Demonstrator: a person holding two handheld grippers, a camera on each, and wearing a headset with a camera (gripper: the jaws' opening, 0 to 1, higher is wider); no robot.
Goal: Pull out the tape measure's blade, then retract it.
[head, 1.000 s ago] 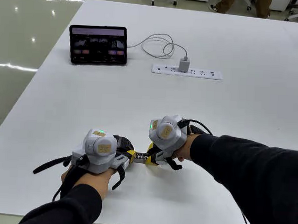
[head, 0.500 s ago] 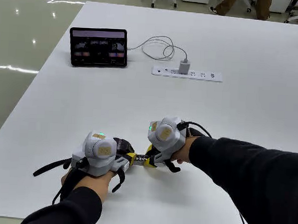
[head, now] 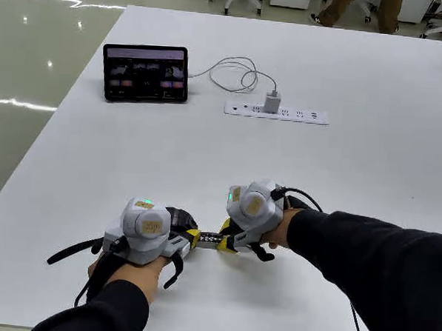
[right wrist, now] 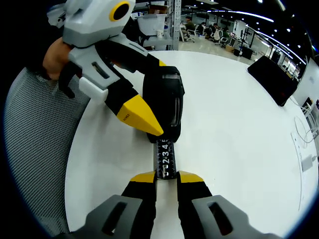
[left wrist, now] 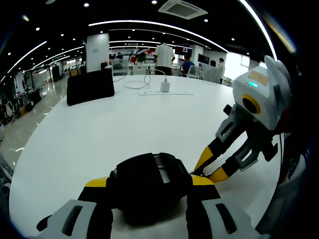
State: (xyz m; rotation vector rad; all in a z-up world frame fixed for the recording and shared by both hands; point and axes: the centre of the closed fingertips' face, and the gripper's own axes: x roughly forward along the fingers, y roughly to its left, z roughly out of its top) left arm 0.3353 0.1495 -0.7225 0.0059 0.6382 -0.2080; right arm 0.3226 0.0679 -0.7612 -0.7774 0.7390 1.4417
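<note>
Head view: you look down from above at the table (head: pixel 206 157).
Gripper views: low, close, facing each other; both share the tape measure (left wrist: pixel 149 184).

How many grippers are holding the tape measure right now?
2: the left gripper clamps the black case; the right gripper pinches the blade near its tip, close beside it.

loads of bare table (head: pixel 340 164) ahead and off to the right, nothing to dodge there. the only stuff in the way sits far back: a tablet (head: pixel 145 72) propped up on the left, and a power strip (head: pixel 277 111) with a charger (head: pixel 272 101) and looped cable (head: pixel 230 71) beside it. the tight spot is between the left gripper (left wrist: pixel 149 181) and right gripper (right wrist: pixel 167 177), which are just a short bit of blade (right wrist: pixel 165 159) apart, and the tape measure (right wrist: pixel 163 97) fills the left fingers (left wrist: pixel 95 182).
</note>
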